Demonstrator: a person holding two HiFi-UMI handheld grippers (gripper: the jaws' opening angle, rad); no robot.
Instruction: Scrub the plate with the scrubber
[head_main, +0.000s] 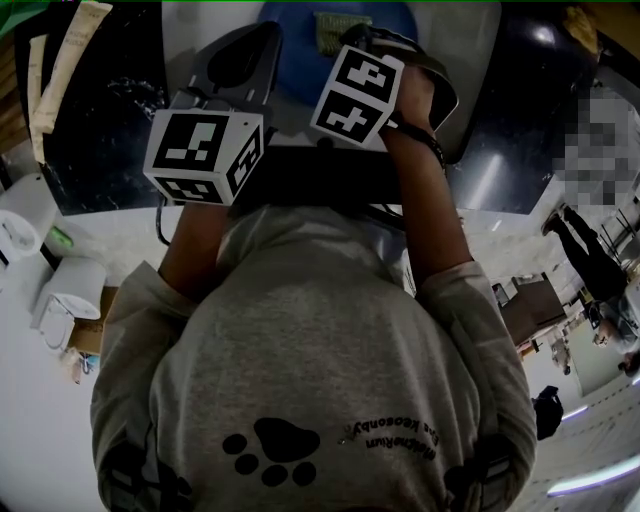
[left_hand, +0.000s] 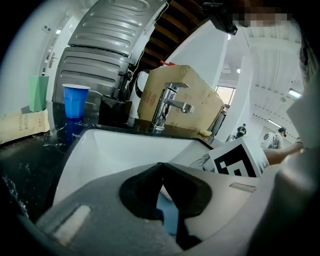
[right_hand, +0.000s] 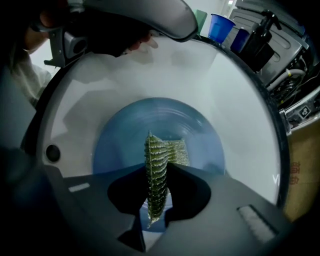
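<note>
Plate (right_hand: 200, 135) one, scrubber (right_hand: 156, 170) one

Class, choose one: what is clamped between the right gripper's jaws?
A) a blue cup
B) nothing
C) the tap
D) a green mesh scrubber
D: the right gripper is shut on the green mesh scrubber, seen edge-on with the blue plate behind it.

The green-gold mesh scrubber (right_hand: 156, 175) stands folded, pinched between the right gripper's (right_hand: 159, 167) jaws. The round blue plate (right_hand: 125, 130) lies flat just beyond them.
</note>
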